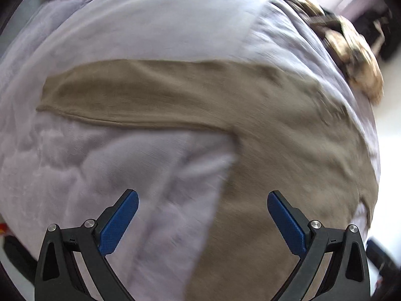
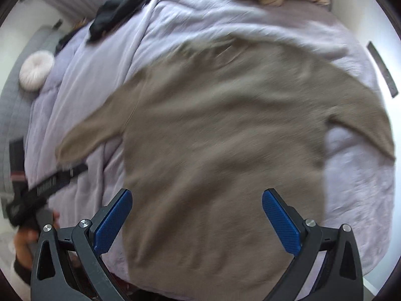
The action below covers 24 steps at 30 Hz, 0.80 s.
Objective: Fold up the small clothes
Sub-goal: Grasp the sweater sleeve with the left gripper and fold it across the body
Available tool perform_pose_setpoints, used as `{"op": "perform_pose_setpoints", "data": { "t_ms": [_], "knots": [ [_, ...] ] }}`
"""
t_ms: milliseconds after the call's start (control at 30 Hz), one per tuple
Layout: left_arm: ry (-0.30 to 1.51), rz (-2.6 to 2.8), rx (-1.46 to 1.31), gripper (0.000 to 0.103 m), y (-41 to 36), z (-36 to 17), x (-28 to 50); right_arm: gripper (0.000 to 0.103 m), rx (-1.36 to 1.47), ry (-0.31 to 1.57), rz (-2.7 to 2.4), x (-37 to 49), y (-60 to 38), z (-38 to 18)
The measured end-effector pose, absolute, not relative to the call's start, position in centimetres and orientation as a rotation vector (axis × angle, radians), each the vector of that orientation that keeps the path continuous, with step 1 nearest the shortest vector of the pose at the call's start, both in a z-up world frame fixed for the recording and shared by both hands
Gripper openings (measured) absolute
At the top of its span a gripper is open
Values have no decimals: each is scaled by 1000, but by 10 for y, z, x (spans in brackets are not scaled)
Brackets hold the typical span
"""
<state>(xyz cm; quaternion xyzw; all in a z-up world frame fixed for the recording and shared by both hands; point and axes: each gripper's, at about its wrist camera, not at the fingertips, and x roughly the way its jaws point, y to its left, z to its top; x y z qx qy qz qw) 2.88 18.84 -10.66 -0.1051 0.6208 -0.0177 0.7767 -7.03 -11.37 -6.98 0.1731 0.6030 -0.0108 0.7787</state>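
The right gripper (image 2: pixel 196 200), jaws spread and empty, hovers over the hem of the taupe sweater (image 2: pixel 225 138) lying flat on the lilac bedspread (image 2: pixel 105 62). The left gripper (image 1: pixel 203 202), likewise spread, hangs beside the sweater's body; one sleeve (image 1: pixel 140 95) extends ahead.

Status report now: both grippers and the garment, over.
Left gripper open, right gripper open, both empty. Taupe knit long-sleeved sweater flat, unfolded on lilac bedspread. No obstruction.

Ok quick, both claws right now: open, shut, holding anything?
Left claw: open, holding nothing, above the tan sweater by its sleeve.
Right claw: open, holding nothing, over the sweater's body.
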Motion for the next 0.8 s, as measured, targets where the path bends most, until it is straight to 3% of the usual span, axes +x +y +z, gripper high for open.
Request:
{"op": "perform_pose_setpoints", "data": {
  "t_ms": [267,433,500,533,567,600,800],
  "knots": [
    [1182,172,-423,103,343,-175,83,103,334,1363,91,-53,-37,-99],
    [1150,278,-554,102,394,-207,105,103,280,1410,85,-47,-18,-112],
    [1106,302,-548,86,395,-201,108,103,273,1410,82,-47,-18,-112],
    [1097,310,-539,61,394,-197,108,103,274,1408,81,-47,-18,-112],
    [1093,306,-536,30,394,-194,109,103,276,1409,81,-47,-19,-112],
    [1079,277,-549,9,393,-190,108,103,282,1415,85,-47,-21,-113],
    [942,138,-504,9,362,-136,91,103,307,1370,127,-44,-37,-113]
  ]
}}
